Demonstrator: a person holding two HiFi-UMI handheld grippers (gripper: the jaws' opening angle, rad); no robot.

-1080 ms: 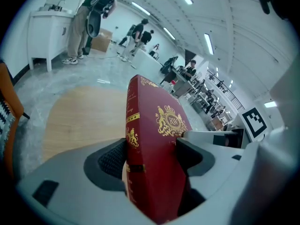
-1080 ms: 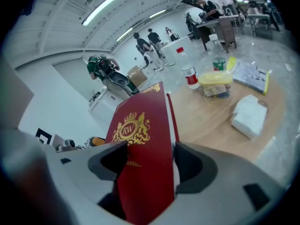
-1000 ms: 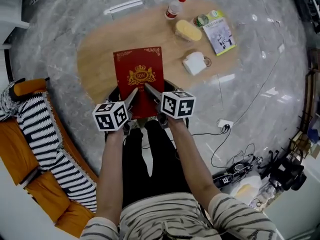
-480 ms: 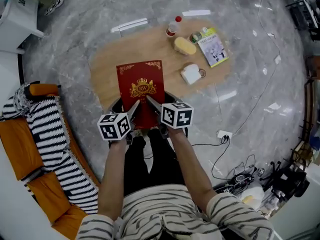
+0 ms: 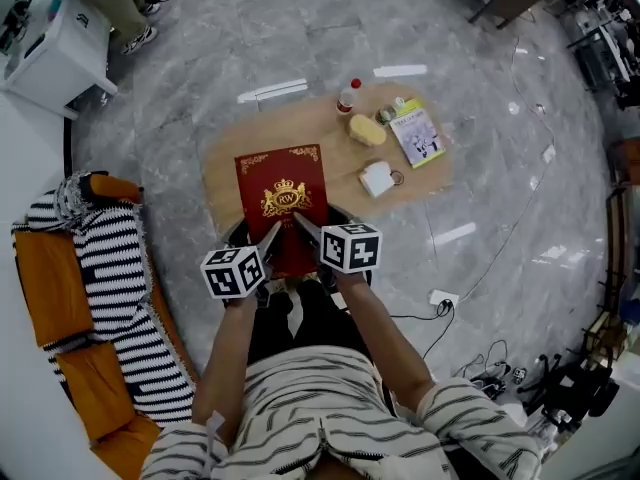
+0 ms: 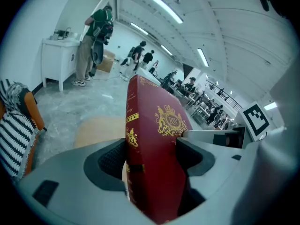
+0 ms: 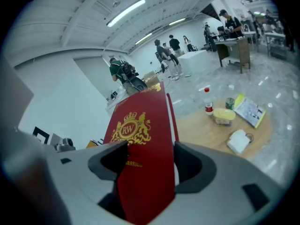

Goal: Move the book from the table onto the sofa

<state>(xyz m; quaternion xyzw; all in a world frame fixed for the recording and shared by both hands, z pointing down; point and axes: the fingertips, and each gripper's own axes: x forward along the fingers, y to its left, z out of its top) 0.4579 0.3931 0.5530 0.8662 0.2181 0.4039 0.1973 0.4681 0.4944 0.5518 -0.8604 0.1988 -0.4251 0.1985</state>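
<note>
Left gripper [image 6: 152, 156] and right gripper [image 7: 149, 165], fingers clamped on the red book's [image 5: 283, 200] near edge, hold it tilted above the counter [image 5: 330, 133].

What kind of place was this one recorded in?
Probably a big open lab or workshop with a staged living-room corner: strip lights on a high ceiling, people at workbenches in the distance, cables and gear on the floor, and an orange sofa beside a low wooden table.

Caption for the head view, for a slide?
Left tool and right tool hold red book over wooden table; sofa at left.
</note>
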